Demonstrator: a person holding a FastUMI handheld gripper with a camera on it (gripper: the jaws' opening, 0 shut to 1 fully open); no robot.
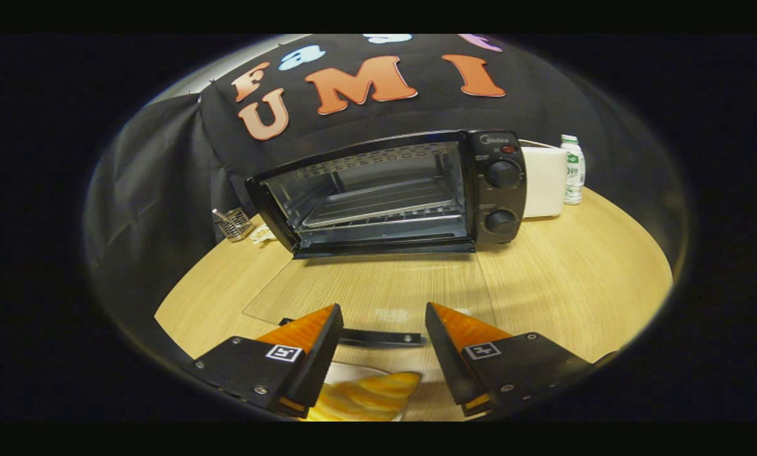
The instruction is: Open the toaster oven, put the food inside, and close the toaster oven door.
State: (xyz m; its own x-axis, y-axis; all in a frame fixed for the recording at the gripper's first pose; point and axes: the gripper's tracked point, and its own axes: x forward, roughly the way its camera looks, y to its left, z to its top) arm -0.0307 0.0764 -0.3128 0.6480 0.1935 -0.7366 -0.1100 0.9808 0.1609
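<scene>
The black toaster oven [391, 190] stands on the wooden table [574, 285] beyond my fingers, with two knobs [502, 174] on its right panel. Its glass door [365, 285] is folded down flat toward me, and the door handle [378, 337] lies just ahead of my fingertips. A wire rack [378, 202] shows inside the lit cavity. My gripper [383, 310] is open and holds nothing. Low between my fingers, close to the camera, golden-yellow food [372, 392] lies on a pale plate [353, 370].
A white box-shaped object [543, 182] sits right beside the oven, with a small white bottle [572, 170] behind it. A little wire basket [232, 223] and a pale packet [263, 234] lie left of the oven. Black cloth walls the booth behind.
</scene>
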